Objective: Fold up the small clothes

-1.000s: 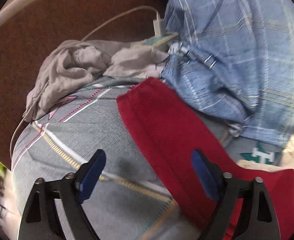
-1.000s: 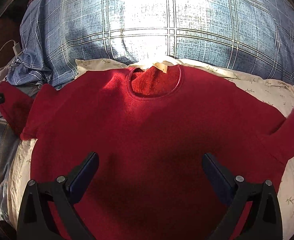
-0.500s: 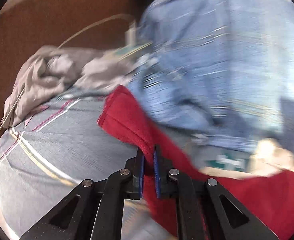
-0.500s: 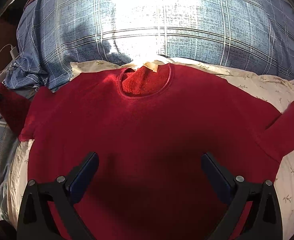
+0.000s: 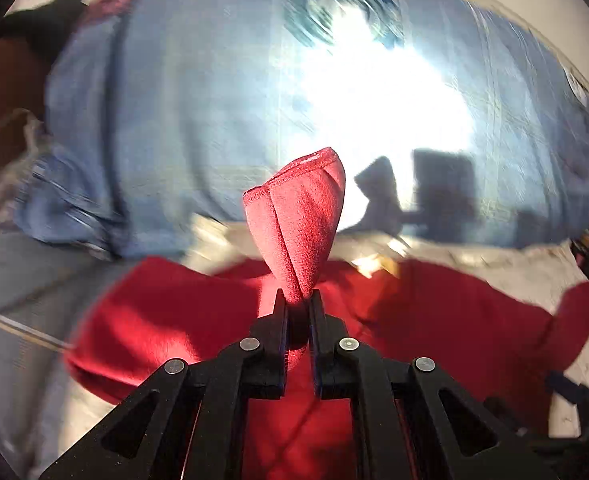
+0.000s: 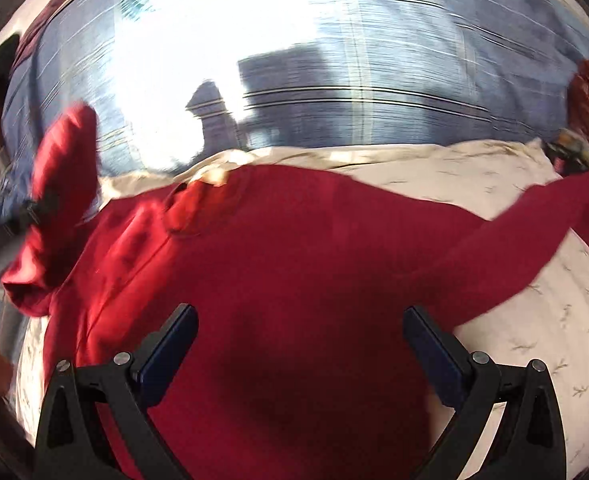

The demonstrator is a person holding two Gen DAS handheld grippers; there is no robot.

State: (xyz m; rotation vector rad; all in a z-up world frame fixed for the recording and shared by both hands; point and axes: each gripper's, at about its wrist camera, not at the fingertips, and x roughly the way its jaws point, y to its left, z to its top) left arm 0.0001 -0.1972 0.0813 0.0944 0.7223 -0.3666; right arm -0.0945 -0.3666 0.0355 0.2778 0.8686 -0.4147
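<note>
The left tool (image 5: 297, 304) is clenched on the red shirt's (image 6: 294, 280) sleeve (image 5: 298, 216), raised ahead. The right tool (image 6: 300, 334) hangs released above the body; folding has barely begun.

No legible text anywhere.

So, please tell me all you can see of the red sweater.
The red sweater is a small top of soft, fleecy-looking cloth with a round neck opening and long sleeves. Its body lies flat, neck toward the blue checked quilt, on a cream pillow with small leaf prints. One sleeve is lifted off the bed, pinched between the fingers of the left gripper, its hemmed cuff pointing up. The other sleeve stretches out flat over the pillow. The right gripper hovers open above the body.
</note>
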